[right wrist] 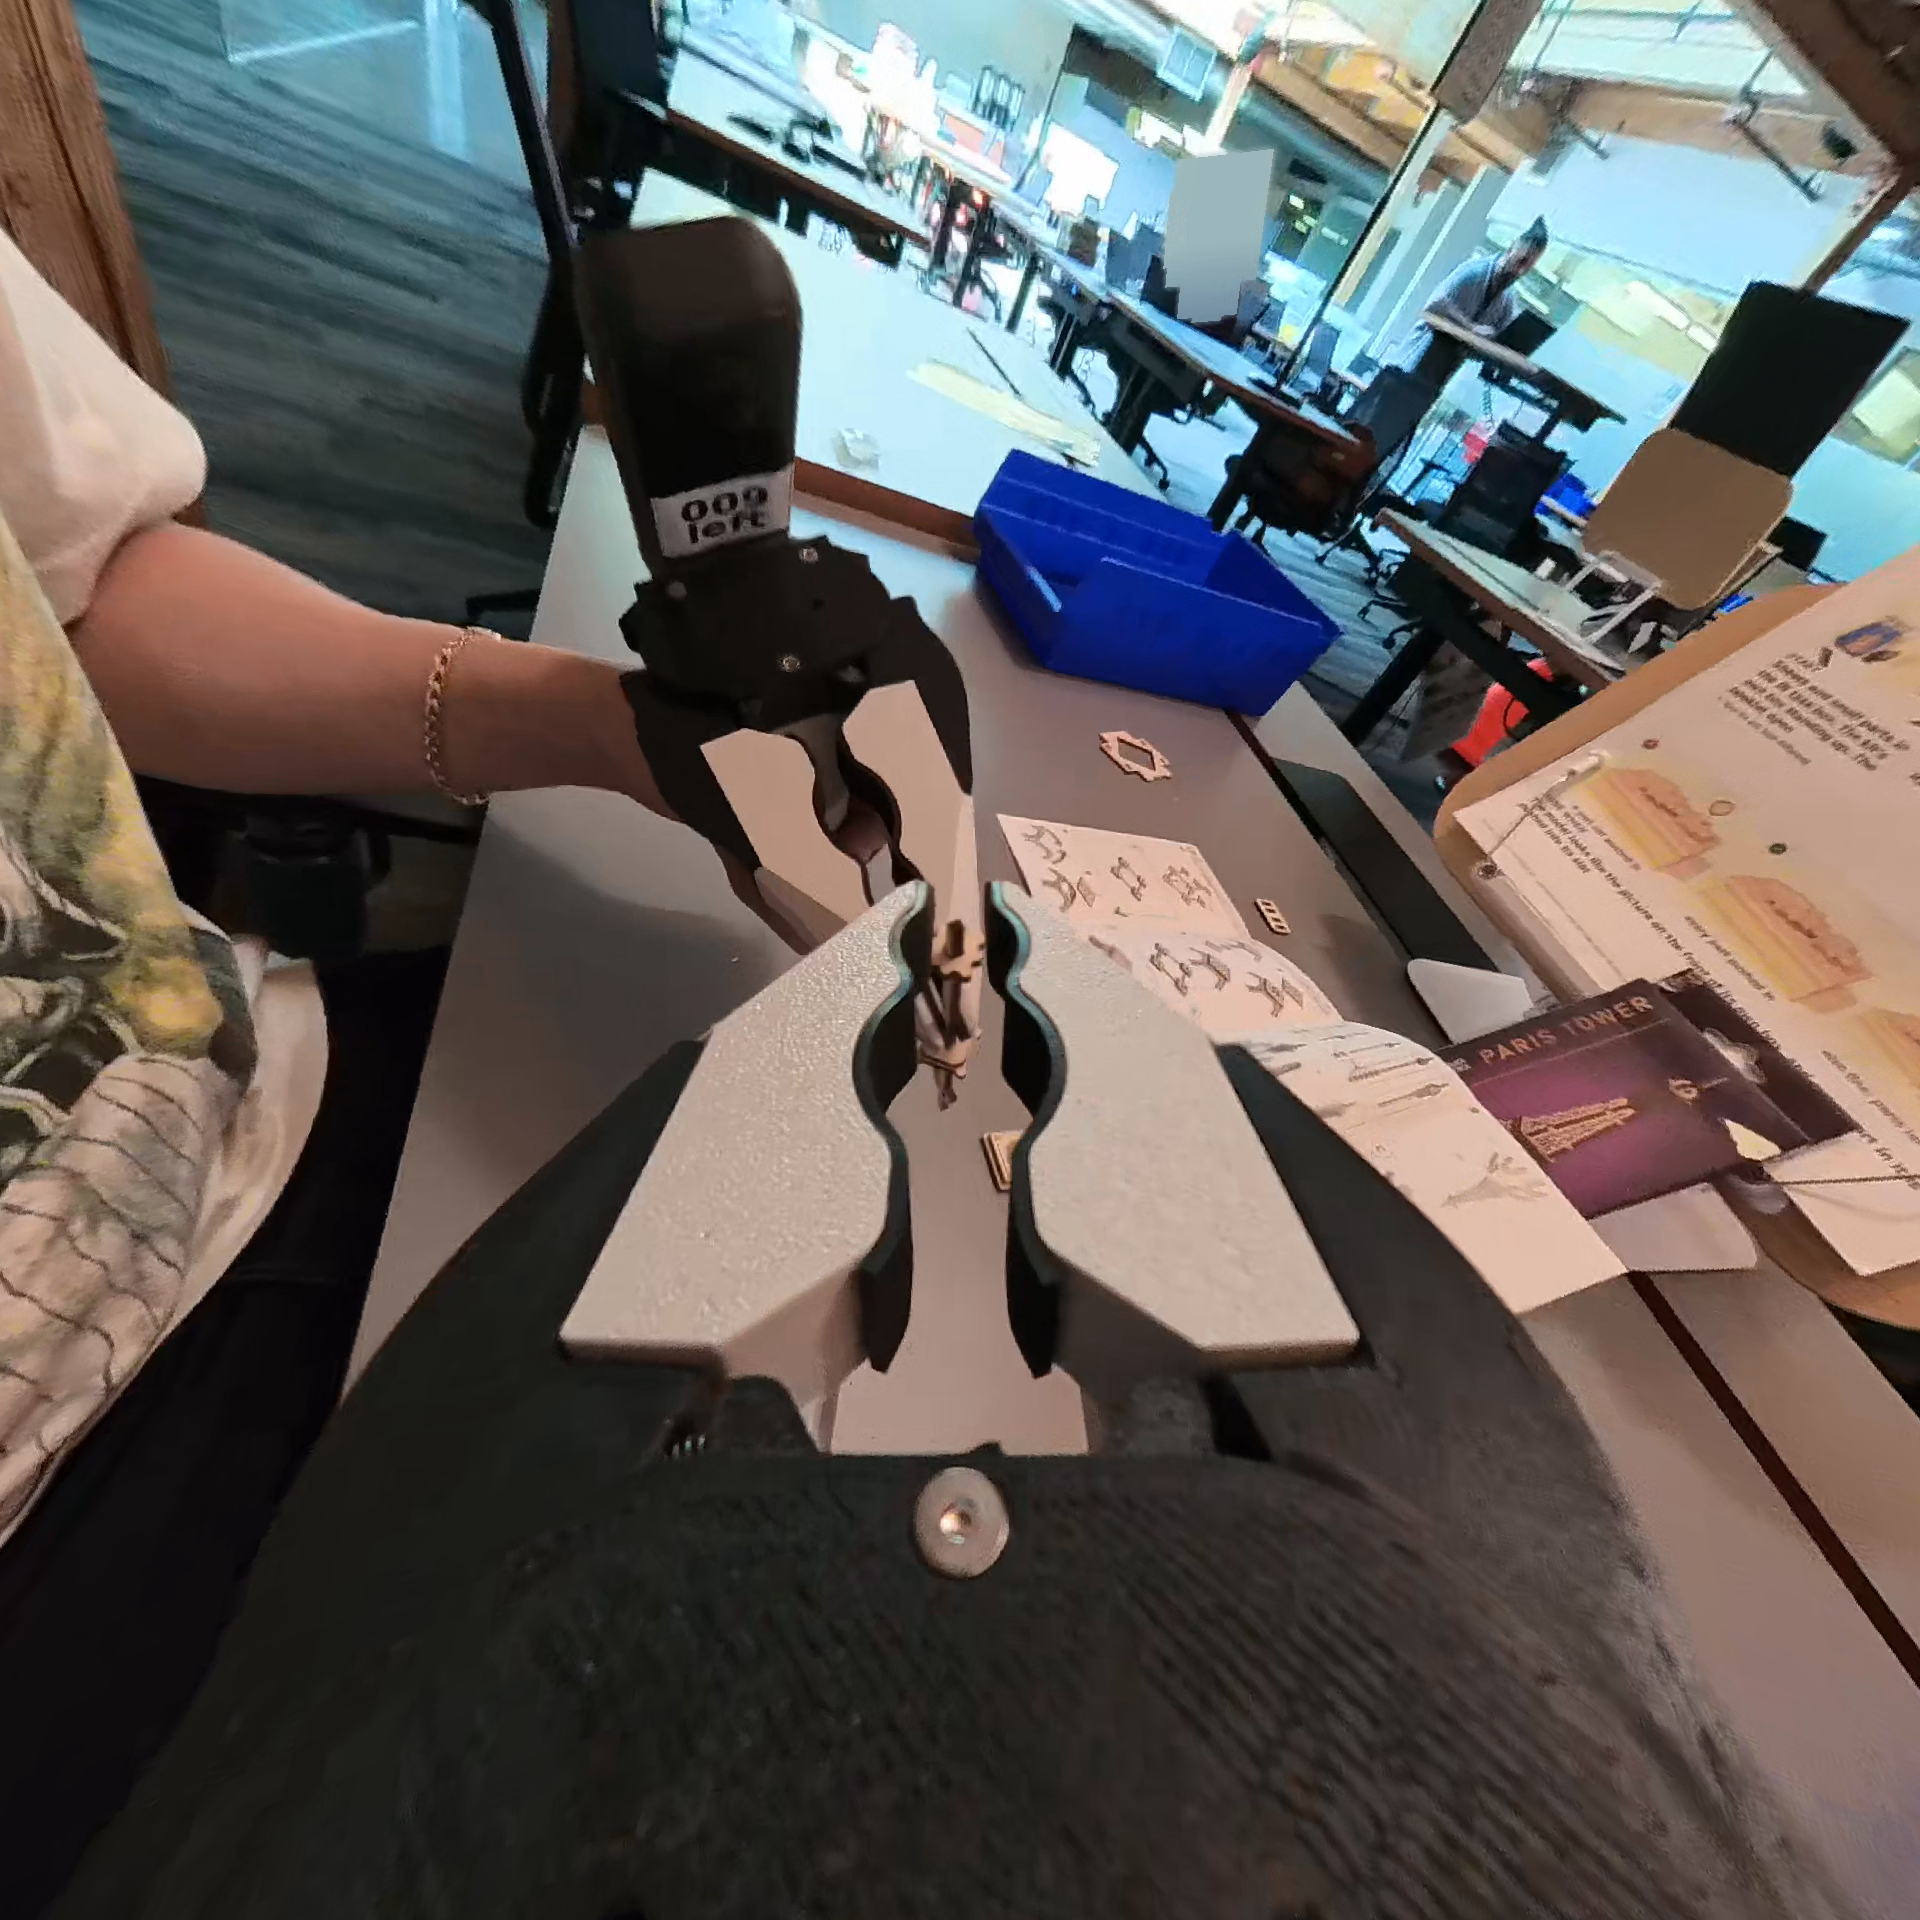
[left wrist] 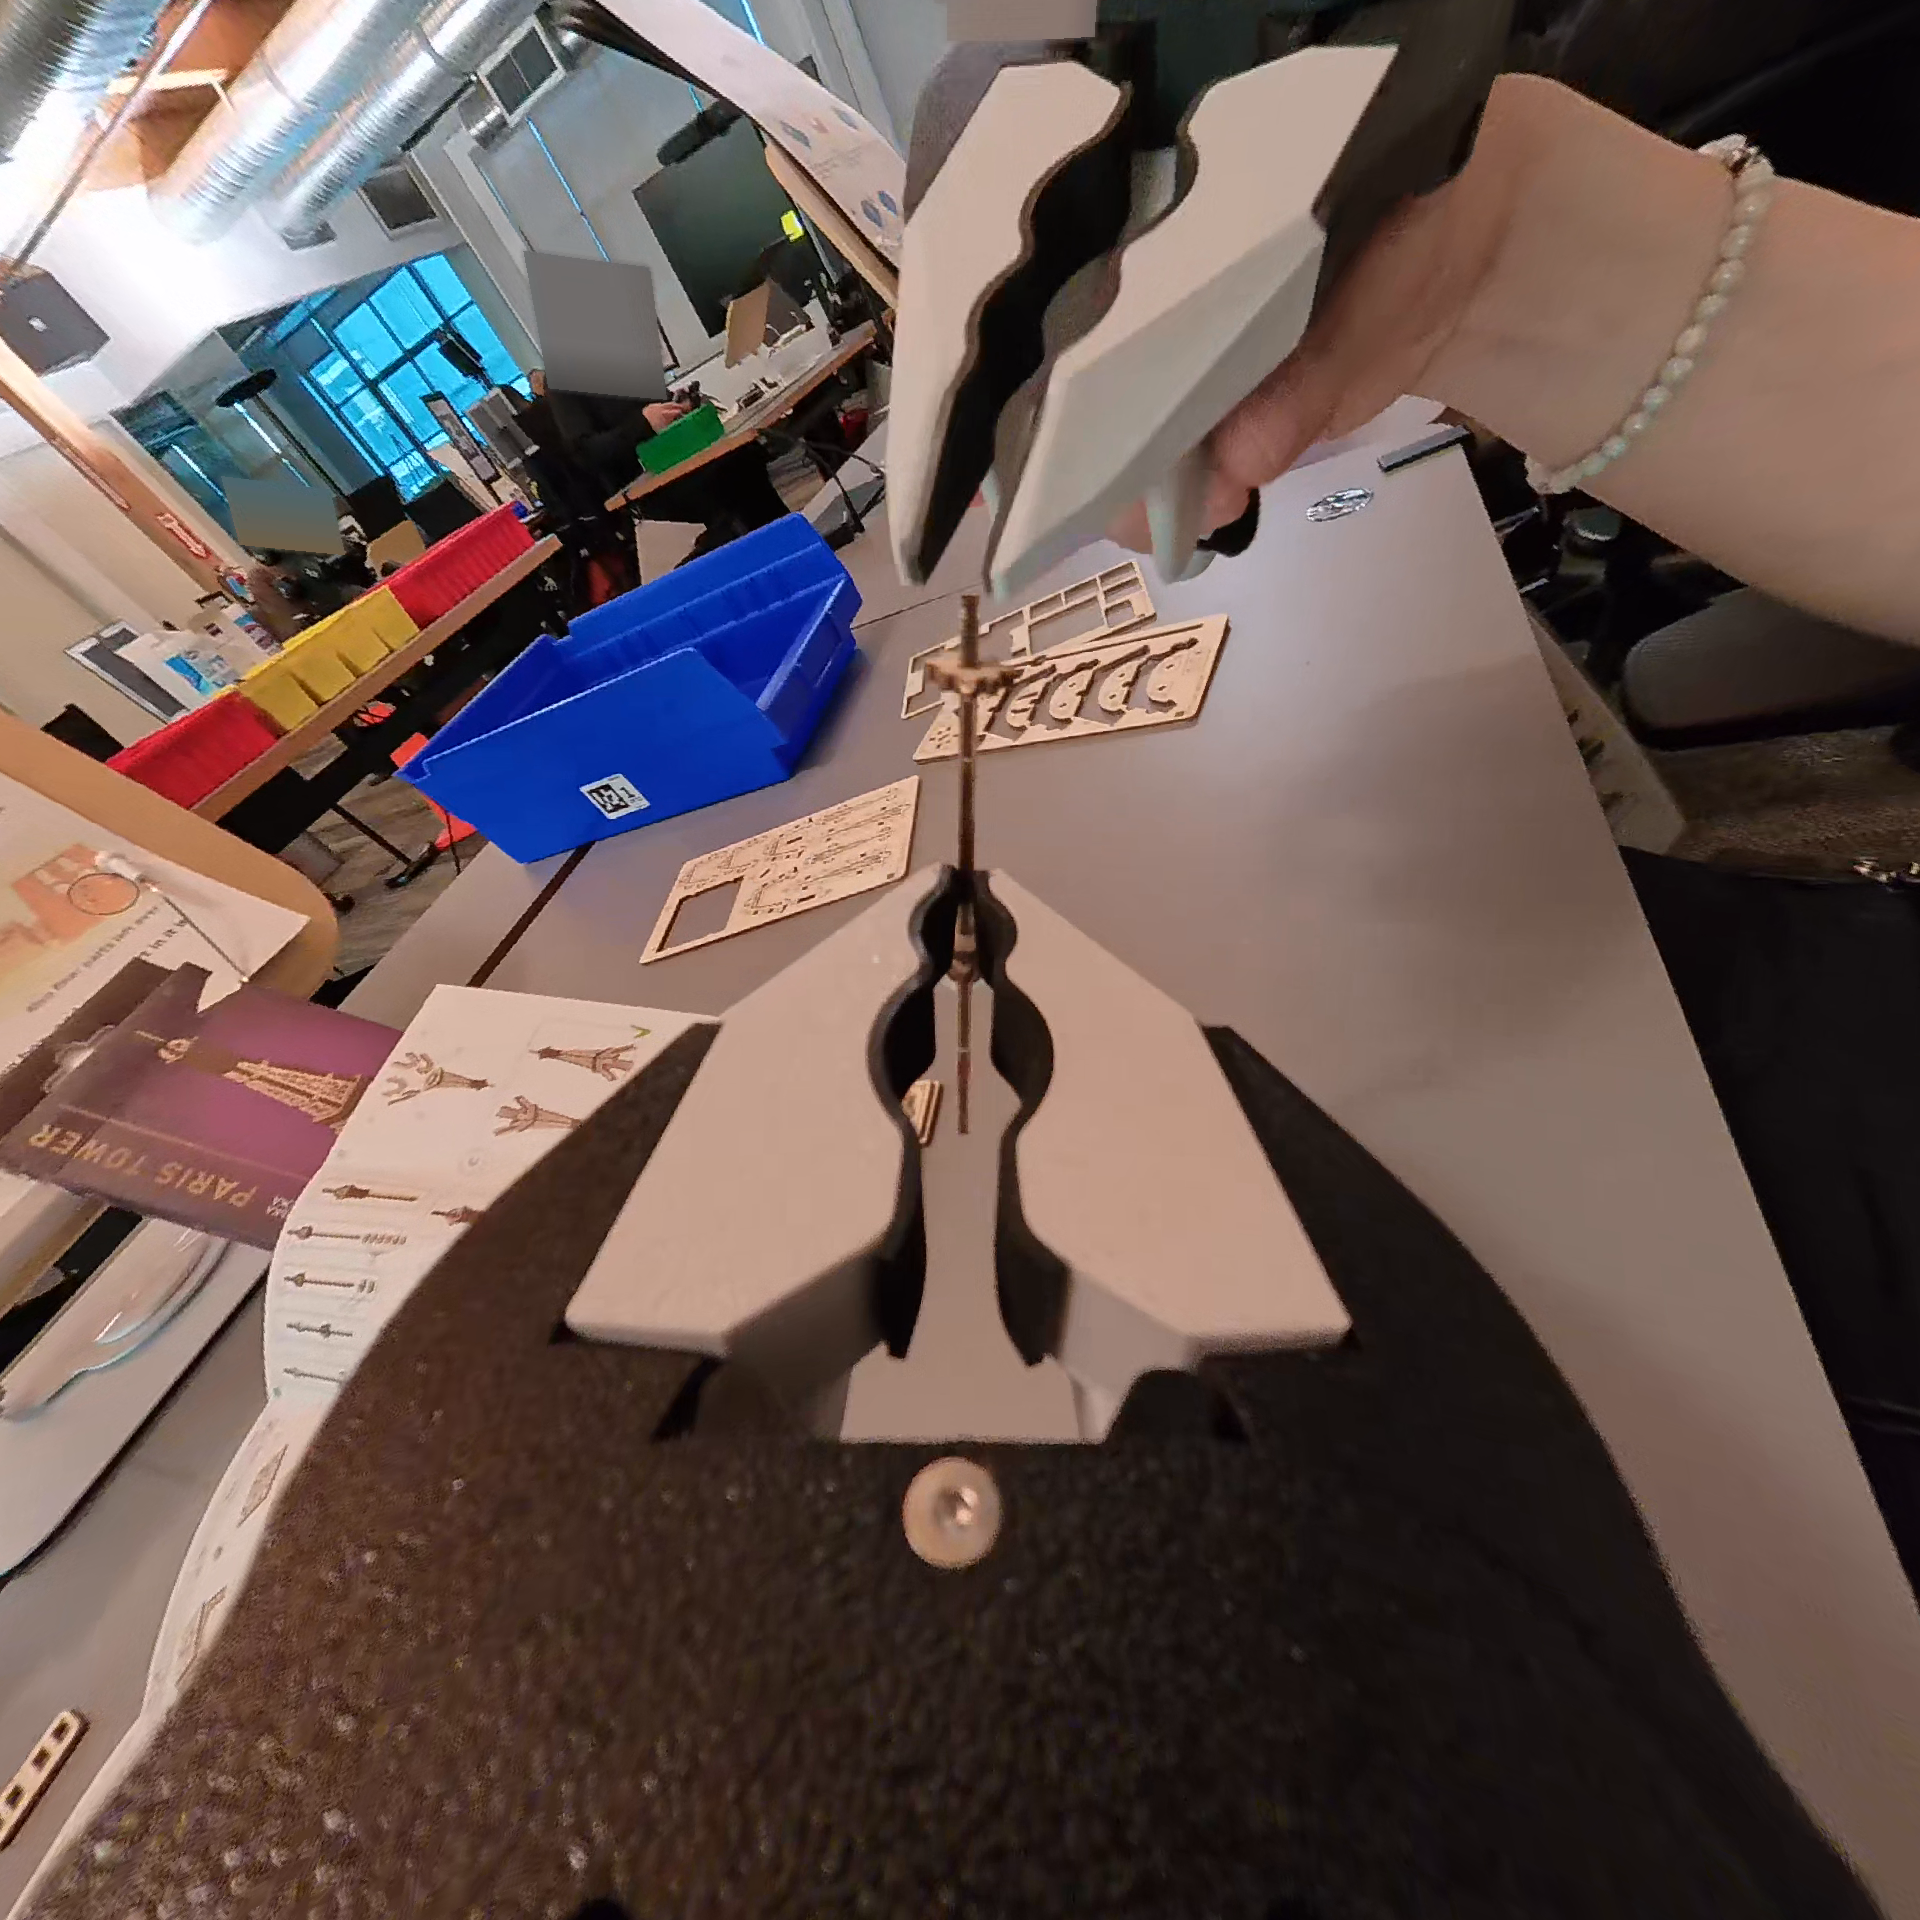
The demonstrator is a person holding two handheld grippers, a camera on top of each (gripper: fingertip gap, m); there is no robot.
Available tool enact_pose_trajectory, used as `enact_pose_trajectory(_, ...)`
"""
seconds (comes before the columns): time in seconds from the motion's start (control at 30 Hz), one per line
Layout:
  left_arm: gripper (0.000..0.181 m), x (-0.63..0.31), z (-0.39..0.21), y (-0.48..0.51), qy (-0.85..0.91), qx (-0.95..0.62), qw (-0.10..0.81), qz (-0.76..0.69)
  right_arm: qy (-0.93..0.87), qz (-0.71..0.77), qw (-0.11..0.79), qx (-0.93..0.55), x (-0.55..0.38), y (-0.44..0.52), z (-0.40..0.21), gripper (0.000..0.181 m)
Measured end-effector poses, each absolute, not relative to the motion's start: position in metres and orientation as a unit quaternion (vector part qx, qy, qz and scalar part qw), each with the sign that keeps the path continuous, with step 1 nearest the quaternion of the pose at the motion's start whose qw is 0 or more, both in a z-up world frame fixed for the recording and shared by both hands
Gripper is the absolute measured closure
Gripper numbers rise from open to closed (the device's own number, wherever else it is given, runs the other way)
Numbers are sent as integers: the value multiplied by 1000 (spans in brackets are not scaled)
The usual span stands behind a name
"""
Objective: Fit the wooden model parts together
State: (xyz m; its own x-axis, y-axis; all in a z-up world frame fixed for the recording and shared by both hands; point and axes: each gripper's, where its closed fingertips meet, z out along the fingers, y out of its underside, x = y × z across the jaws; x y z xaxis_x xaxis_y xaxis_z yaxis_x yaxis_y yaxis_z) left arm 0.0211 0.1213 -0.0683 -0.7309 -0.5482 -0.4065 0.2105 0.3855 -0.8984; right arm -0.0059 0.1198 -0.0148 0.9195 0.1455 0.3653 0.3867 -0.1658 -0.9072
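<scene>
Left wrist view: your left gripper (left wrist: 964, 883) is clamped on the wooden spire assembly (left wrist: 967, 727), a thin rod with a small cross-shaped collar near its top, which stands out from the fingertips above the grey table (left wrist: 1299, 935). Your right gripper (left wrist: 954, 577) comes in from above, its tips just beside the top of the rod with a narrow gap between them; you cannot tell here whether they touch it. On the table beyond lie two punched wooden part sheets (left wrist: 1081, 675), a third sheet (left wrist: 790, 862) nearer you, and a blue bin (left wrist: 644, 717) to the left. A folded instruction sheet (left wrist: 436, 1143) and the purple kit box (left wrist: 197, 1101) lie at lower left.

Right wrist view: your right gripper (right wrist: 954, 904) stands slightly apart, with the spire assembly (right wrist: 951, 997) between its fingers and not visibly pinched. Your left gripper (right wrist: 914, 883) meets it from the far side. A small wooden piece (right wrist: 1000, 1158) lies on the table below. A wooden ring piece (right wrist: 1135, 753) lies near the blue bin (right wrist: 1153, 603).
</scene>
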Motion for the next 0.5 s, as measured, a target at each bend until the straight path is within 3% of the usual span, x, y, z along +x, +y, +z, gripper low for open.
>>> enact_pose_trajectory(0.37, 181, 21, -63, 120, 744, -103, 361, -552, -164, -67, 635, -752, -7, 125, -15, 181)
enact_pose_trajectory(0.5, 154, 21, -52, 124, 730, -114, 374, -561, -71, 1, 679, -731, 9, 131, -6, 181)
